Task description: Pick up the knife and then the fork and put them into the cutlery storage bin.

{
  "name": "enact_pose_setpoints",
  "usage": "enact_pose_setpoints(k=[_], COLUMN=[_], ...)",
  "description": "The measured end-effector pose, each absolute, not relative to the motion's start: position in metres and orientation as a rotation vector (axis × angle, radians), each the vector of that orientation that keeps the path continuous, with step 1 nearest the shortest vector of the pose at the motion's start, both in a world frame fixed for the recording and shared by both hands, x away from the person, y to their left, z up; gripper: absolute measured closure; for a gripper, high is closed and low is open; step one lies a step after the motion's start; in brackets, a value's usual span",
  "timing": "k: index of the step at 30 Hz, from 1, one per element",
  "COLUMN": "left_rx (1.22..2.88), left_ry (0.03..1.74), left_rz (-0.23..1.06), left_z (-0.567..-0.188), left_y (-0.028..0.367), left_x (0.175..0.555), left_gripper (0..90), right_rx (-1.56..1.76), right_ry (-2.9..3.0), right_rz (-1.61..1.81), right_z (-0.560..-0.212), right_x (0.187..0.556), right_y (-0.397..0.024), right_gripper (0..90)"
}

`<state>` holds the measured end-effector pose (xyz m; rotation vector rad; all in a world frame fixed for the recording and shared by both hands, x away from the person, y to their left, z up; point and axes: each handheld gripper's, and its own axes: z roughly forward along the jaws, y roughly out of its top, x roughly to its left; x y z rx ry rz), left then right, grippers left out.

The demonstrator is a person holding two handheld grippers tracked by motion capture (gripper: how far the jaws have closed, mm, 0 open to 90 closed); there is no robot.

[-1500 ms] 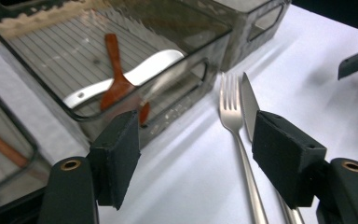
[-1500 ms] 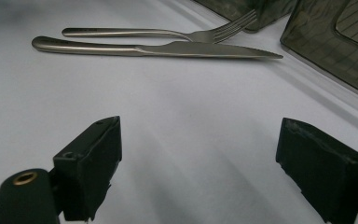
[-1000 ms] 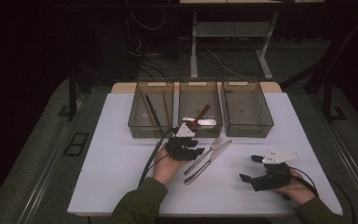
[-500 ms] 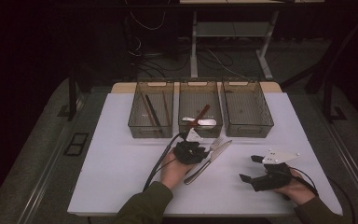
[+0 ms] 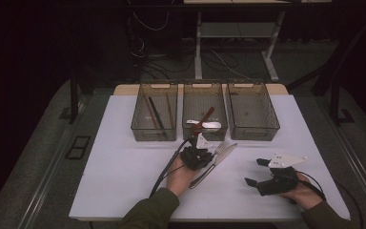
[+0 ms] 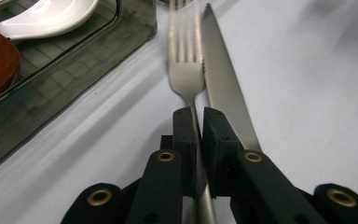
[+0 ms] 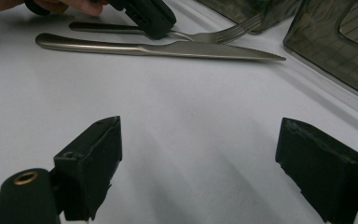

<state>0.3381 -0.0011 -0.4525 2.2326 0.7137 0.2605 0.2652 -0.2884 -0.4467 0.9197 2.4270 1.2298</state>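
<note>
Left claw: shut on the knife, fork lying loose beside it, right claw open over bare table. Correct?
Not quite. The left claw is shut on the fork, gripping its neck; the knife is what lies loose beside it, as the left gripper view shows. The right claw is indeed open over bare table.
</note>
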Motion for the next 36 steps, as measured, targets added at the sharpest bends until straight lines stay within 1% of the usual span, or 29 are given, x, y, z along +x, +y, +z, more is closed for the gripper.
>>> enact_pose_setpoints(k=[4,15,19,27,32,35,36], left_rx=[2.227,2.175,2.145,2.093,2.061,2.050,2.046], left_ry=[0.713,0.696,0.681,0.666,0.655,0.645,0.643], left_rz=[0.233,0.239,0.249,0.269,0.274,0.269,0.264], left_z=[-0.453,-0.442,-0.434,-0.419,-0.411,-0.408,-0.408], left_y=[0.001,0.013,0.019,0.028,0.030,0.028,0.027], left_x=[0.341,0.342,0.340,0.332,0.326,0.324,0.323], left_gripper=[83.9,84.0,84.0,84.0,84.0,84.0,84.0], right_rx=[0.928,1.024,1.108,1.155,1.160,1.153,1.156], right_ry=[2.424,2.396,2.381,2.315,2.306,2.283,2.280], right_rz=[1.240,1.255,1.299,1.400,1.445,1.509,1.532], right_z=[-0.447,-0.445,-0.437,-0.419,-0.406,-0.399,-0.397], right_x=[0.266,0.270,0.274,0.278,0.287,0.293,0.296], right_y=[-0.289,-0.294,-0.298,-0.306,-0.297,-0.290,-0.288], right_gripper=[14.3,14.2,14.3,12.9,15.8,22.6,23.5])
